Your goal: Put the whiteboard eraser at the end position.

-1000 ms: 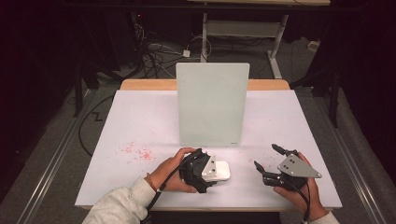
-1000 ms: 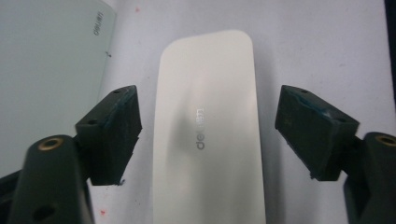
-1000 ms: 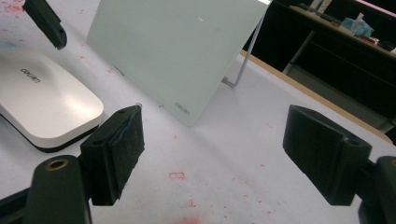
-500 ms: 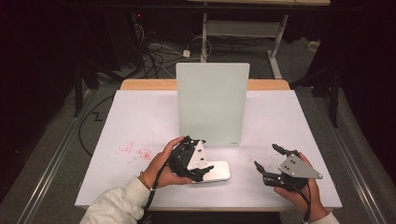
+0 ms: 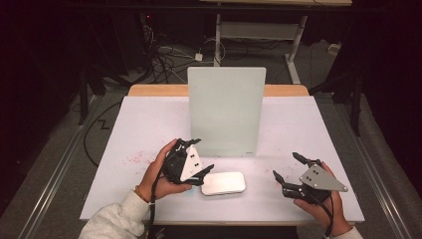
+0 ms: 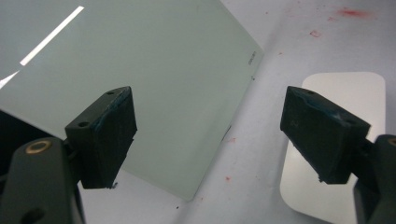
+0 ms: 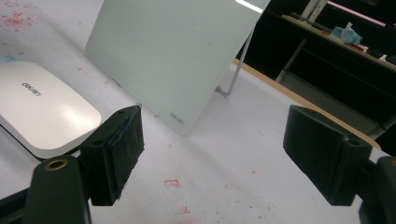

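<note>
White table is showing faint red smudges, with a dark room full of cables sitting behind it. The white eraser is lying flat before the standing glass board, touching the left gripper. Both it and the right gripper are gaping wide, holding nothing.

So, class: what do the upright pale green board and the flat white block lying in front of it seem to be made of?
The board looks like frosted or tinted glass, perhaps acrylic: smooth, glossy, mirroring a bright light strip in the left gripper view, and propped by a thin metal stand at the back. The white block looks like moulded plastic: rounded corners, a soft satin sheen, a printed logo and a dark base layer, possibly felt or rubber.
</note>
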`<state>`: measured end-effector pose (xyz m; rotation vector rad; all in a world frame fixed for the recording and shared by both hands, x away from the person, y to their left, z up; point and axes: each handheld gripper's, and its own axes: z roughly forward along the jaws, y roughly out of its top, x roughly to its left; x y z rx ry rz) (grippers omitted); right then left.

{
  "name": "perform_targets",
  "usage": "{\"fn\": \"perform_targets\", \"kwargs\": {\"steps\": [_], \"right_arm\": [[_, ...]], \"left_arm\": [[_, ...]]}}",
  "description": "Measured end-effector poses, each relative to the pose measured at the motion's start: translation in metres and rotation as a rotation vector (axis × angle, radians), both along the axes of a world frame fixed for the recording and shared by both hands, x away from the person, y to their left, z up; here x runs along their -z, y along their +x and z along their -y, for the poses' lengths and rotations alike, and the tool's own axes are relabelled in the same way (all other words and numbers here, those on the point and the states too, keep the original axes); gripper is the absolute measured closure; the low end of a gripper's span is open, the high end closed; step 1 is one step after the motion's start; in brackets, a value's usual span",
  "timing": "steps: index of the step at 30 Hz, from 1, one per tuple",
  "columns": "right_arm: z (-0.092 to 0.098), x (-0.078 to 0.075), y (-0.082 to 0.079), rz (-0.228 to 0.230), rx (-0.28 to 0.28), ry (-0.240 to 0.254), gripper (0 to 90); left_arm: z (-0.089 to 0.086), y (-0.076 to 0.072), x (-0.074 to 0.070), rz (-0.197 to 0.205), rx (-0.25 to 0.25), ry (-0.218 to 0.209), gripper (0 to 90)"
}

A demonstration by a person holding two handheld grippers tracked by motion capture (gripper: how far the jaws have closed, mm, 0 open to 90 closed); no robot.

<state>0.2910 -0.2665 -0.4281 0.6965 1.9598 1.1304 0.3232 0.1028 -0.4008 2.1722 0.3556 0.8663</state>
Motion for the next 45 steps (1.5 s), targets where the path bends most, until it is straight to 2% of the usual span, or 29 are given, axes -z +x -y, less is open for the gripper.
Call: {"fn": "perform_targets", "kwargs": {"steps": [2, 7, 15, 19, 21, 22, 25, 26, 29, 35, 39, 40, 42, 45], "right_arm": [[0.0, -0.001, -0.001, 0.004, 0.0, 0.003, 20.5], [-0.001, -0.003, -0.003, 0.014, 0.0, 0.0, 20.2], [0.002, -0.004, -0.004, 0.016, 0.016, 0.005, 19.4], [0.005, -0.004, -0.004, 0.017, 0.027, 0.009, 19.0], [0.007, -0.004, -0.004, 0.014, 0.032, 0.014, 18.9], [0.008, -0.003, -0.004, 0.015, 0.038, 0.016, 18.8], [0.01, -0.002, -0.004, 0.012, 0.042, 0.017, 18.6], [0.01, -0.002, -0.004, 0.012, 0.045, 0.016, 18.4], [0.012, -0.002, -0.003, 0.011, 0.053, 0.018, 17.8], [0.014, 0.001, -0.001, -0.002, 0.059, 0.016, 16.9], [0.015, 0.0, -0.001, 0.002, 0.069, 0.02, 16.7], [0.015, 0.0, -0.001, 0.0, 0.069, 0.022, 16.7], [0.015, 0.0, -0.002, 0.006, 0.068, 0.023, 16.7], [0.014, -0.001, -0.002, 0.01, 0.068, 0.02, 16.6]], "left_arm": [[-0.006, 0.0, -0.001, 0.002, -0.017, -0.011, 17.8], [-0.024, -0.003, 0.001, 0.037, -0.074, -0.028, 17.7], [-0.05, -0.005, 0.013, 0.043, -0.154, -0.042, 16.7], [-0.065, -0.008, 0.021, 0.049, -0.209, -0.073, 16.7], [-0.071, -0.009, 0.026, 0.036, -0.23, -0.086, 16.7], [-0.073, -0.009, 0.028, 0.037, -0.237, -0.076, 16.7], [-0.081, -0.011, 0.033, 0.02, -0.259, -0.083, 16.7], [-0.084, -0.011, 0.034, 0.029, -0.264, -0.079, 16.7], [-0.092, -0.013, 0.039, 0.006, -0.289, -0.088, 16.7], [-0.101, -0.02, 0.047, -0.039, -0.324, -0.096, 16.7], [-0.101, -0.019, 0.047, -0.041, -0.329, -0.106, 16.7], [-0.101, -0.018, 0.047, -0.033, -0.321, -0.099, 16.7], [-0.099, -0.019, 0.049, -0.045, -0.322, -0.095, 16.7], [-0.098, -0.02, 0.048, -0.029, -0.304, -0.083, 16.7]]}}
